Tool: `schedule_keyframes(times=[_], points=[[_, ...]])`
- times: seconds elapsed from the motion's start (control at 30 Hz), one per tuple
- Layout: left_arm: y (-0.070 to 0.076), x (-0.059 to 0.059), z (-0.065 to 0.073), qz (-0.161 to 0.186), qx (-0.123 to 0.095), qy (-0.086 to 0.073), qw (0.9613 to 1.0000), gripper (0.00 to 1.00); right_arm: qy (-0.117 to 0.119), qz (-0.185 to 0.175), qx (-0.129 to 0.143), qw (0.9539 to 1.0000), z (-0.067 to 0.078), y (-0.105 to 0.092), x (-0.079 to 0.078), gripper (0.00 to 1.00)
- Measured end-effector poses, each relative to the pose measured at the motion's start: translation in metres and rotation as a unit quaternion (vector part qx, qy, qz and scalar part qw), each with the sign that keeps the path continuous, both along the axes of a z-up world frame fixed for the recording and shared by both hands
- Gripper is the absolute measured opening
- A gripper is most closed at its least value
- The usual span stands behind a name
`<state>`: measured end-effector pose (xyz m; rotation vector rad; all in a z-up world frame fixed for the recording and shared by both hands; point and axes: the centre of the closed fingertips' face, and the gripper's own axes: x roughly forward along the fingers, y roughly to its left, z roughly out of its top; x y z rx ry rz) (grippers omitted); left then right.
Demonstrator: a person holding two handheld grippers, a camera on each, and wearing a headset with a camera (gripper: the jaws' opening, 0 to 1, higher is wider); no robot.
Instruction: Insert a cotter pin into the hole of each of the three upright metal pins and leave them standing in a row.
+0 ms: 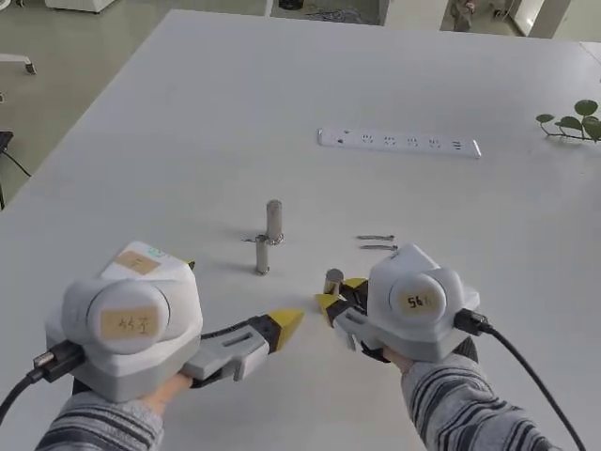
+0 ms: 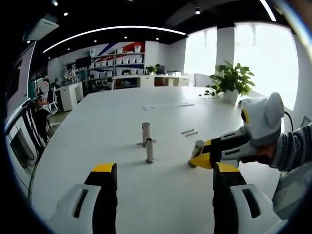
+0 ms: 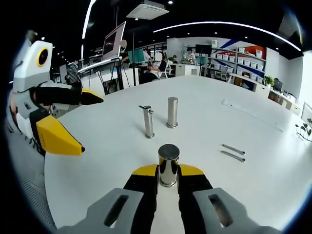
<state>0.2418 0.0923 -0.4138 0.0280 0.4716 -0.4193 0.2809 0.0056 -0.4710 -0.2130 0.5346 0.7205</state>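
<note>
Three metal pins are standing upright at the white table [image 1: 188,113]. You're pinching the nearest pin [image 3: 168,161] in your right gripper [image 3: 168,171], jaws squeezing its lower half. The middle pin [image 3: 148,123] is carrying a cotter pin [image 3: 145,107] up top, with the far pin [image 3: 172,112] just beside it. Your left gripper [image 2: 165,170] is hanging wide open, holding nothing. Two loose cotter pins [image 3: 233,149] are lying off to the side.

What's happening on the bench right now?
A person works two hand-held grippers at a white table. The right tongs are shut on one upright metal pin; the left tongs hang open nearby. Beyond stand a second pin, already carrying a cotter pin, and a third pin. Two loose cotter pins lie to the side.
</note>
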Motion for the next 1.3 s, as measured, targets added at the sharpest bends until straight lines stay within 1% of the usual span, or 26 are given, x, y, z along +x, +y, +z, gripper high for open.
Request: schedule_keyframes(times=[0.13, 0.27, 0.4, 0.5, 0.57, 0.67, 0.7, 0.73, 0.8, 0.87, 0.9, 0.93, 1.0, 1.03, 1.07, 1.17, 1.27, 1.3], points=[[0.000, -0.001, 0.000, 0.000, 0.000, 0.002, 1.0000, 0.79, 0.009, 0.006, 0.008, 0.9999, 0.003, 0.000, -0.007, 0.18], [-0.001, -0.002, 0.001, 0.000, -0.001, 0.001, 1.0000, 0.80, 0.010, 0.012, 0.009, 0.9998, 0.007, -0.005, -0.014, 0.21], [-0.002, -0.003, 0.003, -0.001, -0.004, 0.000, 1.0000, 0.81, 0.011, 0.029, -0.005, 0.9995, 0.010, -0.016, -0.017, 0.22], [-0.003, -0.004, 0.004, -0.003, -0.002, 0.001, 1.0000, 0.82, 0.008, 0.043, -0.019, 0.9989, 0.015, -0.024, -0.015, 0.22], [-0.005, -0.006, 0.005, -0.007, -0.003, 0.001, 1.0000, 0.83, 0.004, 0.054, -0.036, 0.9979, 0.019, -0.034, -0.009, 0.21], [-0.008, -0.007, 0.007, -0.012, -0.003, 0.000, 0.9999, 0.85, 0.002, 0.063, -0.048, 0.9969, 0.023, -0.044, 0.000, 0.21], [-0.009, -0.007, 0.008, -0.015, -0.002, -0.003, 0.9999, 0.85, 0.005, 0.066, -0.055, 0.9963, 0.023, -0.047, 0.003, 0.21], [-0.009, -0.007, 0.009, -0.016, -0.002, -0.003, 0.9999, 0.85, 0.005, 0.073, -0.068, 0.9950, 0.022, -0.051, 0.007, 0.21], [-0.010, -0.007, 0.010, -0.017, -0.002, -0.007, 0.9998, 0.86, 0.015, 0.085, -0.082, 0.9929, 0.018, -0.056, 0.012, 0.21], [-0.010, -0.006, 0.011, -0.018, -0.001, -0.007, 0.9998, 0.86, 0.019, 0.092, -0.095, 0.9910, 0.015, -0.060, 0.017, 0.21], [-0.010, -0.006, 0.011, -0.018, 0.000, -0.006, 0.9998, 0.87, 0.022, 0.096, -0.109, 0.9892, 0.013, -0.064, 0.022, 0.21], [-0.010, -0.006, 0.012, -0.020, 0.000, -0.006, 0.9998, 0.87, 0.019, 0.095, -0.113, 0.9889, 0.012, -0.066, 0.026, 0.21], [-0.010, -0.006, 0.012, -0.022, 0.001, -0.006, 0.9997, 0.89, 0.029, 0.099, -0.123, 0.9870, 0.008, -0.071, 0.032, 0.21], [-0.010, -0.006, 0.012, -0.024, 0.001, -0.006, 0.9997, 0.90, 0.029, 0.100, -0.132, 0.9857, 0.006, -0.074, 0.037, 0.21], [-0.010, -0.006, 0.013, -0.026, 0.001, -0.006, 0.9996, 0.91, 0.030, 0.102, -0.135, 0.9850, 0.005, -0.075, 0.039, 0.21], [-0.010, -0.006, 0.012, -0.029, 0.000, -0.006, 0.9996, 0.95, 0.035, 0.110, -0.148, 0.9822, 0.003, -0.079, 0.049, 0.20], [-0.010, -0.005, 0.010, -0.035, 0.013, -0.006, 0.9993, 0.97, 0.055, 0.114, -0.152, 0.9802, -0.001, -0.082, 0.055, 0.16], [-0.011, -0.005, 0.009, -0.037, 0.015, -0.005, 0.9992, 0.98, 0.057, 0.116, -0.155, 0.9794, -0.002, -0.083, 0.059, 0.15]])
